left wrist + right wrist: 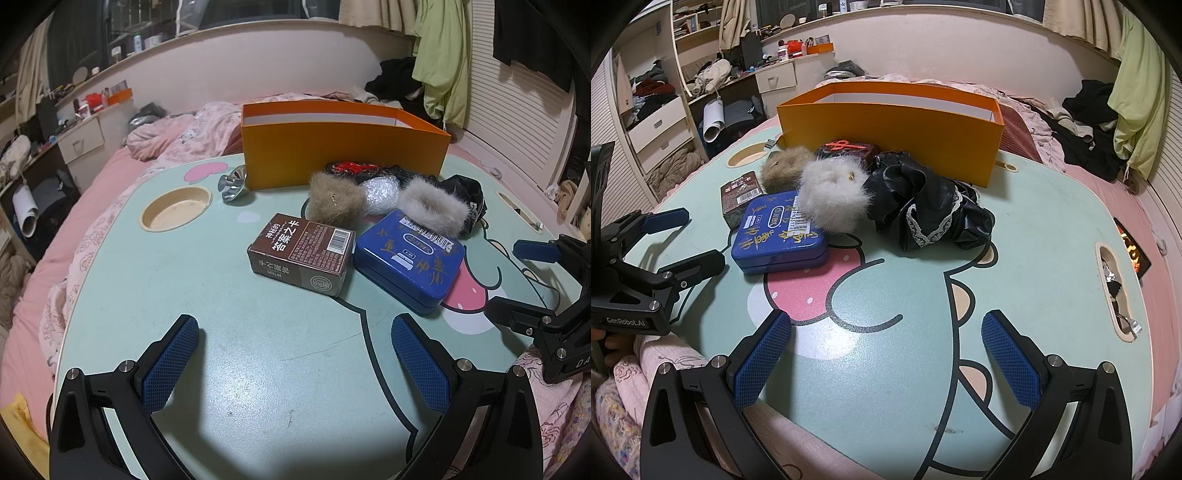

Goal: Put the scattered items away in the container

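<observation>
Both grippers, left gripper [295,365] and right gripper [886,363], hovering wide open, empty; brown box [301,253], blue tin [408,262], fur puffs still sitting outside orange container [343,147].

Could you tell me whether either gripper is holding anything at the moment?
Nothing is held: the left gripper and right gripper are both open above the table.

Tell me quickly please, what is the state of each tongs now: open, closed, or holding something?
Left tongs: open, holding nothing, above the mint-green cartoon-print table.
Right tongs: open, holding nothing, above the same table.
</observation>
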Tool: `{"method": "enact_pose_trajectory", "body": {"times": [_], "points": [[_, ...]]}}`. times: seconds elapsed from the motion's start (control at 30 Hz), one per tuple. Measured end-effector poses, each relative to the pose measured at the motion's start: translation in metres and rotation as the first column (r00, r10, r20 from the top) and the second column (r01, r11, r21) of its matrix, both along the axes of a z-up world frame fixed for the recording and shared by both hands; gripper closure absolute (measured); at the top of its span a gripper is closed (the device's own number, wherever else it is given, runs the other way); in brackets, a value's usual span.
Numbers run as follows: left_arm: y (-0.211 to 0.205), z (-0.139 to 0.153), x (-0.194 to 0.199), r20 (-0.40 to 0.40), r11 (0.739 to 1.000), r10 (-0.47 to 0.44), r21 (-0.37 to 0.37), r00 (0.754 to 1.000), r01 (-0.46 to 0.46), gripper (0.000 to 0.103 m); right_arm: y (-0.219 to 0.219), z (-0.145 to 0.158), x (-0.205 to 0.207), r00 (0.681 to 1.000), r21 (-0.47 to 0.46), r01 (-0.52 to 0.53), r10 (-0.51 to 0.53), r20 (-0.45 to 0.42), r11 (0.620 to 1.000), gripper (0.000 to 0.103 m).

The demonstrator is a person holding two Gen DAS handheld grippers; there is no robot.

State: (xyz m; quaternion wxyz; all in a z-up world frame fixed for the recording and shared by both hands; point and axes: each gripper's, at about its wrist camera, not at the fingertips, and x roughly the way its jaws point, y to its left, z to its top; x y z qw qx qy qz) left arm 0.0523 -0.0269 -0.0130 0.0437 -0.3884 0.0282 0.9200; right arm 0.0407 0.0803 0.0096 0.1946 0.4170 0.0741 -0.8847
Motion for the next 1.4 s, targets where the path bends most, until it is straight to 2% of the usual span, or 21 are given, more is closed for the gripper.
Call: {"method": "enact_pose_trajectory", "body": {"times": [1.13, 1.2, 1.33, 1.4], "points": [[0.0, 0.0, 0.0, 0.0, 1.0, 0.002, 0.0, 1.0, -0.002, 0.0, 0.006, 0.0, -0.004, 1.0, 0.0, -0.017, 0.017, 0.002, 1.0, 0.0], [0.0, 0.0, 0.0, 0.0, 1.0, 0.002, 0.001, 1.0, -0.002, 0.0, 0.015, 0.0, -0.006, 1.0, -0.024, 0.001, -0.001, 0.007, 1.0, 0.0], [0.0, 0.0, 0.0, 0.001, 1.0, 0.002, 0.001, 1.0, -0.002, 0.0, 0.04, 0.007, -0.015, 0.998, -0.133, 0.053, -0.047, 0.049, 0.99, 0.0], [0.0, 0.0, 0.0, 0.0, 1.0, 0.002, 0.0, 1.0, -0.002, 0.0, 0.05, 0.016, -0.022, 0.996, -0.148, 0.092, -0.088, 0.033, 0.985, 0.001]]}}
